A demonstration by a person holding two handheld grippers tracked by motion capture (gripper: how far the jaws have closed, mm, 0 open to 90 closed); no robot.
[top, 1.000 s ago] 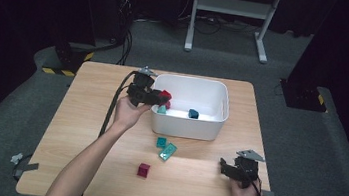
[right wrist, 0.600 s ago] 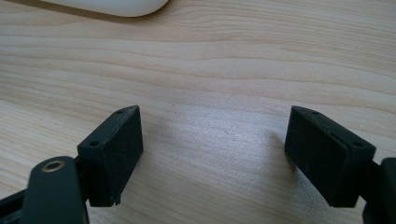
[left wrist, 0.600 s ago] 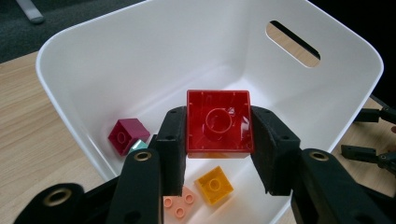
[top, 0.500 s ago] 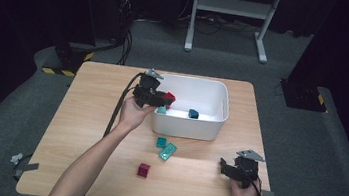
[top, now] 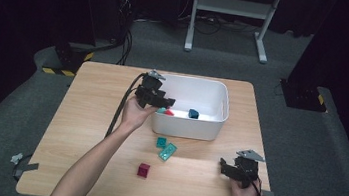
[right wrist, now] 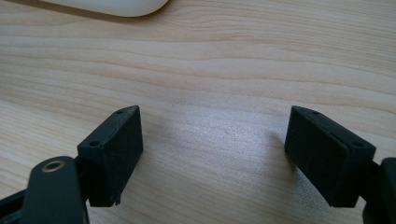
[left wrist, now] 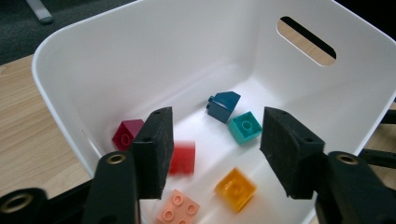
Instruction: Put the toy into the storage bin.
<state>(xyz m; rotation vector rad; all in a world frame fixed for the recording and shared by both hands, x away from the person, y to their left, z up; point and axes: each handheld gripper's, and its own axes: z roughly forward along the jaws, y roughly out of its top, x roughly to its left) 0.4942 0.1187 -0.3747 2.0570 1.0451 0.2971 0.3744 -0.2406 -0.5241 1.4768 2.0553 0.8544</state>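
Note:
My left gripper (top: 166, 101) hangs over the left end of the white bin (top: 223, 97). Its jaws have just been opening and stand apart in the left gripper view, where my left gripper (left wrist: 215, 135) has nothing pressed between its pads. A red brick (left wrist: 183, 157), blurred, drops inside the bin (left wrist: 140, 60) just below the left jaw. The same red brick (top: 169, 112) shows near the bin's left wall. My right gripper (top: 225, 165) rests low at the table's front right, open over bare wood (right wrist: 212, 140).
In the bin lie a dark blue brick (left wrist: 223, 105), a teal brick (left wrist: 244, 127), an orange brick (left wrist: 236, 188), a pink brick (left wrist: 177, 207) and a maroon brick (left wrist: 127, 134). On the table lie a teal brick (top: 161, 141), a teal plate (top: 168, 151) and a dark red cube (top: 143, 170).
The left gripper's jaws have opened and the red brick they held has fallen into the bin. The right gripper has stayed where it was.

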